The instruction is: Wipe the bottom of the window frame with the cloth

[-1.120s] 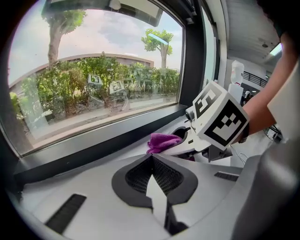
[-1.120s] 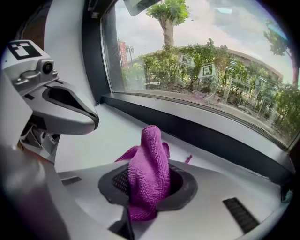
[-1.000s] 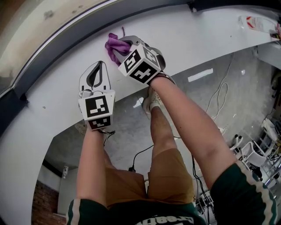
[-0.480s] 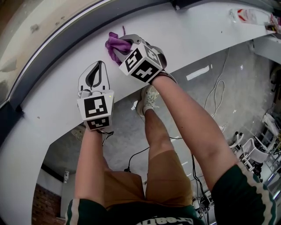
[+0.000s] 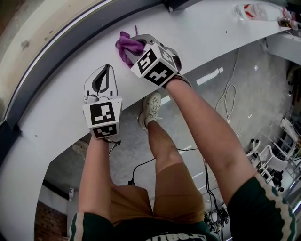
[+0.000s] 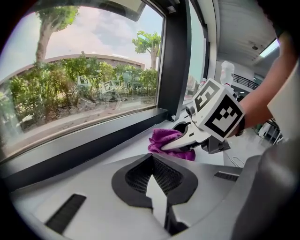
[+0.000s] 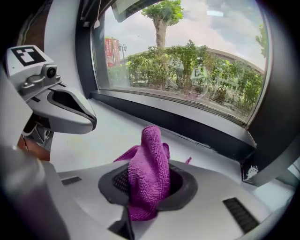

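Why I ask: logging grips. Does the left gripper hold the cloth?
No, the left gripper is shut and empty; the right gripper clamps the cloth.

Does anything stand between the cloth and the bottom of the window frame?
Nothing visible does. Only bare white sill lies between the purple cloth in the right gripper and the frame bottom; the left gripper sits aside.

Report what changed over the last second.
The right gripper, shut on the cloth, slid rightward along the sill toward the dark post. The left gripper travelled with it, and the person's foot stepped that way. Unchanged: the grip on the cloth; the left gripper is shut and empty.
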Demonstrator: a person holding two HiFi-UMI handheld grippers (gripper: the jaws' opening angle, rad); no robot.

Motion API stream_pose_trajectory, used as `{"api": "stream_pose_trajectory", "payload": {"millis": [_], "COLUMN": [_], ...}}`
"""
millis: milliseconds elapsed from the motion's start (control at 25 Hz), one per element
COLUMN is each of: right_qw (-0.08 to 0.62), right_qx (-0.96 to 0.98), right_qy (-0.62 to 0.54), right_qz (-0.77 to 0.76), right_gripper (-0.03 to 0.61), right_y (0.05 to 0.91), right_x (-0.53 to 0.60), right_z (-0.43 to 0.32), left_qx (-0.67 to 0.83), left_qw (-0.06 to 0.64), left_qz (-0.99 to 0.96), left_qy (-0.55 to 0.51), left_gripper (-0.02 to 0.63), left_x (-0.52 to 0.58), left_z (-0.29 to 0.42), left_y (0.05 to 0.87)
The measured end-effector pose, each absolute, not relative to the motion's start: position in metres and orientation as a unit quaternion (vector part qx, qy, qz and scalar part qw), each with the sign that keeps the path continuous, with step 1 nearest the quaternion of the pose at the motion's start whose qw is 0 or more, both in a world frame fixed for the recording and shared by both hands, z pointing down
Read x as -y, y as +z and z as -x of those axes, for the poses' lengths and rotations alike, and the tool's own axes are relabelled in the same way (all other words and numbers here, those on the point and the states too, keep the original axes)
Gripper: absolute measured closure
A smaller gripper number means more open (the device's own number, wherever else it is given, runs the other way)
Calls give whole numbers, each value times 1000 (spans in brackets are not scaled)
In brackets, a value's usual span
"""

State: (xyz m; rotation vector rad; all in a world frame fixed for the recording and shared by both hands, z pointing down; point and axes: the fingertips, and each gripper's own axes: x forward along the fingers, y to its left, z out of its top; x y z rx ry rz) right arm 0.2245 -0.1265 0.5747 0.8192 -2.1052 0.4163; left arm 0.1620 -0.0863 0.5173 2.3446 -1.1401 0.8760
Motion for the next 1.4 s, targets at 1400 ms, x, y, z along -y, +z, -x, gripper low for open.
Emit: {"api": "stream_pose_trajectory", "payload": {"millis": [1400], "right_qw": [418], "right_qx": [804], "right_qy": [202], "right_qz": [-371], "right_gripper": [482], "right_y": [582], "right_x": [151], "right_z": [-393], "left_qx": [372], "left_qw": [157], "left_qz": [-861], "left_qy": [310], "left_gripper": [606], "left_x": [111], "left_z": [-317], "left_y": [494]}}
